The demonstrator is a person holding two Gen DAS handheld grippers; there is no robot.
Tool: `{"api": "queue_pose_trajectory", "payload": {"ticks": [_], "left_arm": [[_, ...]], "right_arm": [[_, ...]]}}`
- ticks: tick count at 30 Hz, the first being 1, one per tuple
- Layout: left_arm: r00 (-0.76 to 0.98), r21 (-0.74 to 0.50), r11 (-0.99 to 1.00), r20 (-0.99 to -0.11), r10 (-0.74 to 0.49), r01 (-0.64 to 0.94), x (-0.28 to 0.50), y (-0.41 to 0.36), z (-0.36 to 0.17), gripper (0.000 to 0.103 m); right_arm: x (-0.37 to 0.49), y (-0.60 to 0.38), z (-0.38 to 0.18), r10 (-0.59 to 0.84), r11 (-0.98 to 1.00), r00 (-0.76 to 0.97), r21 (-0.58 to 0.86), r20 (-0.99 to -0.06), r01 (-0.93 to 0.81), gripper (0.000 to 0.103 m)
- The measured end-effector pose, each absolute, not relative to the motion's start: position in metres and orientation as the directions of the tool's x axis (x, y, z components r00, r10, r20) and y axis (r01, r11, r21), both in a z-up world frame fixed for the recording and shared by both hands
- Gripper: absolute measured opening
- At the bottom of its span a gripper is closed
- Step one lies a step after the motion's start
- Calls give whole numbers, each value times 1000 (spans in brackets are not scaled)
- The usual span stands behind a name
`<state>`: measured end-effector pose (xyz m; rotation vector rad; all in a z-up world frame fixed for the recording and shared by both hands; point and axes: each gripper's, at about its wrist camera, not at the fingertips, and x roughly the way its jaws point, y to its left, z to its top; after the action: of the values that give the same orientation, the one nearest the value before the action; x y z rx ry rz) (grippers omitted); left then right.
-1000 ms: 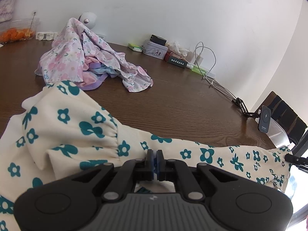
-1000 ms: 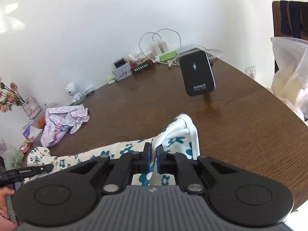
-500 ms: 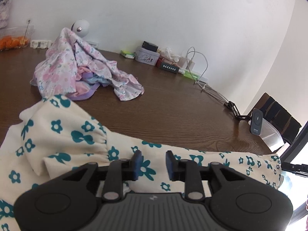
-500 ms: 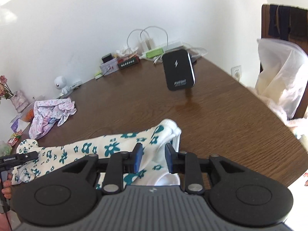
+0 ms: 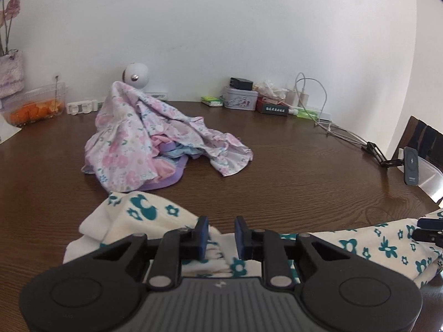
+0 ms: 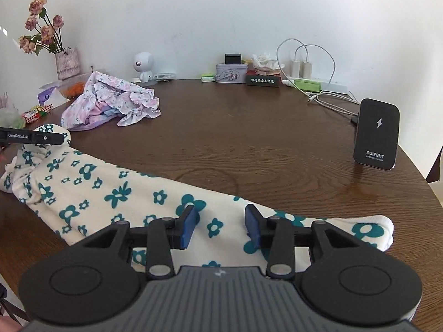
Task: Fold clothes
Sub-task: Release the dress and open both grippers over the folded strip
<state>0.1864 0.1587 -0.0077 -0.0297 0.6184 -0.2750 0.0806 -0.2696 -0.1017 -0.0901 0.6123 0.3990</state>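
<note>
Both tongs have let go: a second ago each was pinched on the cream garment with teal flowers (image 6: 119, 193); now the left gripper (image 5: 221, 236) stands spread with a clear gap between its blue pads, and the right gripper (image 6: 221, 228) is spread wider, nothing between the fingers of either. The garment lies released on the brown table (image 6: 249, 144) as a long narrow band along the near edge, running from about 9 o'clock to 4 o'clock in the right wrist view; its gathered end bunches at 10 o'clock in the left wrist view, just short of the pink floral pile (image 5: 155, 138). That pile sits crumpled at 11 o'clock, apart from the cream piece. The black charger stand (image 6: 377, 134) is at 2 o'clock, clear of the cloth. My read: one lengthwise fold is laid down and released; the band looks too long to count as finished, so a regrip for a crosswise fold seems likely.
</note>
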Motion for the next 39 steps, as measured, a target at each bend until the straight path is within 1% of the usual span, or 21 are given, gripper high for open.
{"api": "queue_pose_trajectory", "payload": {"ticks": [3, 4, 5, 7, 11, 13, 18, 22, 27, 28, 29, 30, 31, 32, 33, 34, 35, 37, 39], "left_arm": [[779, -123, 974, -585, -227, 192, 184, 182, -16, 15], [781, -134, 975, -583, -223, 178, 182, 189, -18, 13], [784, -146, 975, -581, -220, 166, 179, 195, -20, 10], [787, -169, 974, -576, -221, 150, 176, 203, -24, 9], [790, -192, 975, -577, -208, 116, 173, 204, -27, 8], [792, -206, 974, -577, -199, 95, 171, 203, -28, 8], [773, -172, 983, -614, -160, 67, 171, 196, -23, 8], [770, -157, 987, -624, -135, 46, 173, 191, -22, 8], [757, -135, 990, -642, -120, 42, 177, 187, -17, 8], [757, -126, 991, -642, -118, 48, 176, 185, -14, 10], [763, -118, 991, -635, -119, 57, 173, 183, -9, 19], [777, -111, 991, -618, -124, 71, 167, 180, -3, 28], [793, -106, 991, -595, -131, 84, 161, 177, 4, 50], [814, -105, 990, -564, -138, 95, 153, 172, 11, 69], [835, -104, 989, -531, -146, 107, 144, 167, 19, 84], [851, -104, 987, -501, -156, 120, 135, 161, 27, 89], [861, -105, 986, -481, -166, 132, 127, 154, 32, 95], [866, -108, 981, -462, -194, 162, 113, 137, 39, 99], [852, -108, 974, -473, -225, 197, 99, 117, 40, 102]], "right_arm": [[74, -285, -102, 303, 935, 759, 27, -576, -354, 40], [72, -291, -102, 292, 940, 763, 24, -576, -342, 42], [72, -295, -104, 289, 941, 762, 26, -580, -338, 43], [70, -304, -107, 283, 944, 759, 28, -587, -330, 46], [74, -302, -115, 278, 936, 764, -15, -582, -352, 49], [82, -303, -115, 295, 930, 762, -12, -577, -368, 49], [103, -306, -113, 333, 907, 734, -12, -592, -421, 50], [116, -311, -113, 364, 892, 712, 4, -600, -452, 53], [123, -313, -110, 380, 883, 699, 13, -605, -469, 54], [122, -313, -108, 383, 882, 698, 15, -605, -471, 57], [118, -314, -104, 390, 882, 700, 23, -598, -471, 59], [111, -315, -98, 402, 880, 704, 35, -585, -474, 65], [101, -318, -90, 420, 877, 712, 49, -563, -478, 78], [92, -320, -83, 436, 874, 719, 63, -542, -483, 84], [84, -322, -79, 432, 877, 725, 63, -536, -476, 92], [76, -325, -76, 428, 881, 732, 64, -530, -469, 102], [68, -327, -73, 424, 884, 739, 65, -523, -462, 103], [53, -332, -66, 416, 891, 752, 66, -511, -448, 103], [37, -337, -60, 408, 898, 765, 68, -498, -435, 103]]}}
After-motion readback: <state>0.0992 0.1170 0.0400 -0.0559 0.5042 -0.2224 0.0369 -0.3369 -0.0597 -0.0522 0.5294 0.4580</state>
